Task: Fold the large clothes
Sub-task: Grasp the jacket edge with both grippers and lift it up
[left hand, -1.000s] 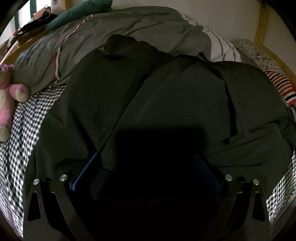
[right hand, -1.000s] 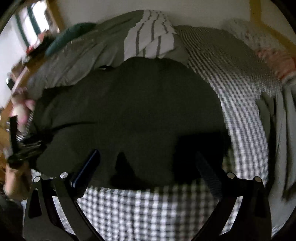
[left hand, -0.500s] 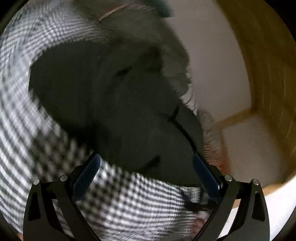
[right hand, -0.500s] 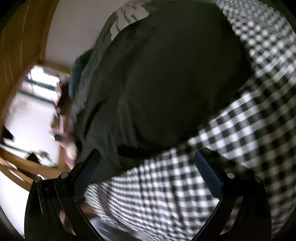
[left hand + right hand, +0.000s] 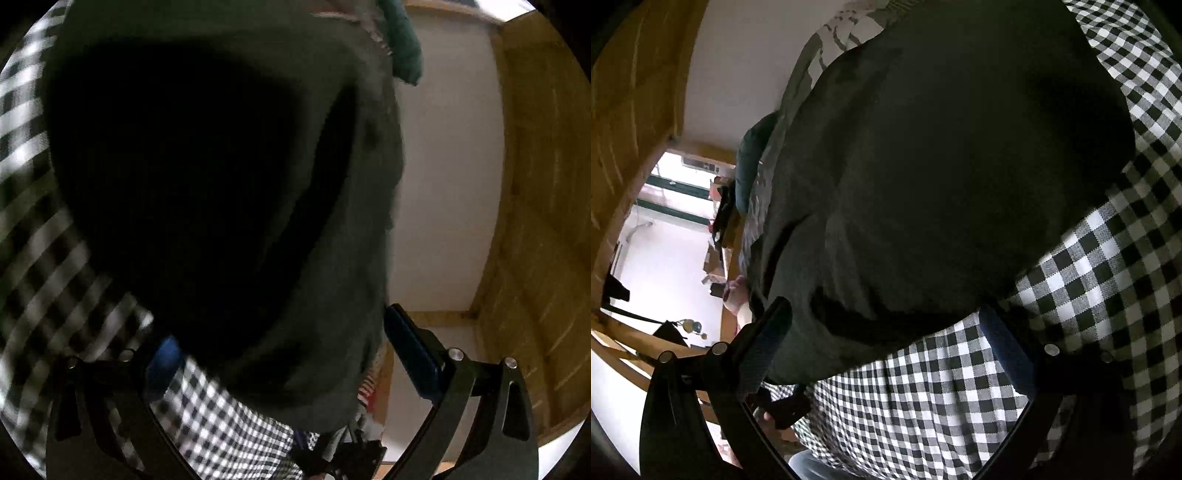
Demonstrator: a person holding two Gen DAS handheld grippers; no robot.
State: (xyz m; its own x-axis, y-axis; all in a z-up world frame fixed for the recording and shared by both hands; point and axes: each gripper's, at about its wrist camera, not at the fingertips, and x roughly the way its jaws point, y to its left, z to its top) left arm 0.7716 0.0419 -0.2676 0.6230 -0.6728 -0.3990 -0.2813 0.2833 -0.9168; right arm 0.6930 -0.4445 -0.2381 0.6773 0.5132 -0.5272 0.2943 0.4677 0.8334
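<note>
My big dark jacket [image 5: 942, 177] lies on the checked bed [image 5: 1089, 280], soft and floppy and a bit heavy I think, so my left gripper [image 5: 284, 354] and right gripper [image 5: 882, 332], both wide apart and empty, should pinch its near edge.

My left gripper [image 5: 284, 354] gapes wide, rolled sideways; my right gripper [image 5: 886, 332] spread too, tilted, gripping nothing.

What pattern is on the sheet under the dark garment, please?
A black-and-white check on the sheet, sharpest in the right wrist view.
</note>
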